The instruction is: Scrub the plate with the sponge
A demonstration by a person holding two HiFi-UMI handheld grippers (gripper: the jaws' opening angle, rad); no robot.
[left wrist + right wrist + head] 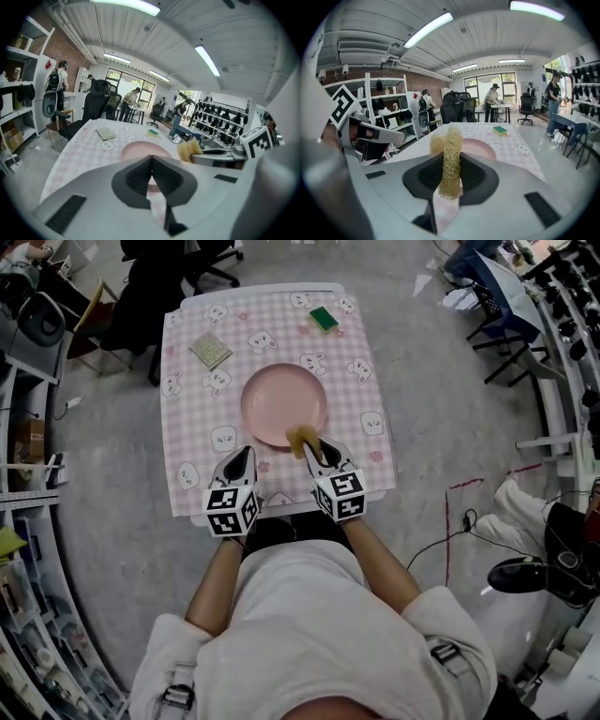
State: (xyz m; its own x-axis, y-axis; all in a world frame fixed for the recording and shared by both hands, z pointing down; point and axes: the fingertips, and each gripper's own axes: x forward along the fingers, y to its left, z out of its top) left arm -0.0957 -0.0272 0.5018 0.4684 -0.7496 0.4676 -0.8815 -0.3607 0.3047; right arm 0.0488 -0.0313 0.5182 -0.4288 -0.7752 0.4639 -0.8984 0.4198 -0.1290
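In the head view the table [187, 474], under a pink checked cloth, has the plate [281, 404] near its middle with bare cloth on every side. A green sponge [323, 319] sits by the far edge and a square pad [211, 350] lies far left, both well apart from the plate. Open floor lies left and right of the table, and chairs [141, 287] stand at its far left corner. The left tongs [244, 454] are closed and empty, above the cloth just beside the plate's near rim. The right tongs [314, 448] grip the yellow sponge [302, 439], which juts past their tips over that near rim. Whether it touches the plate cannot be told.

In the left gripper view the jaws meet on nothing, with the plate [140, 151] just ahead.

In the right gripper view the jaws press the sponge [450, 159] between them. Its long axis stands upright, one end rising above the jaw tips, and the plate [480, 149] lies beyond.
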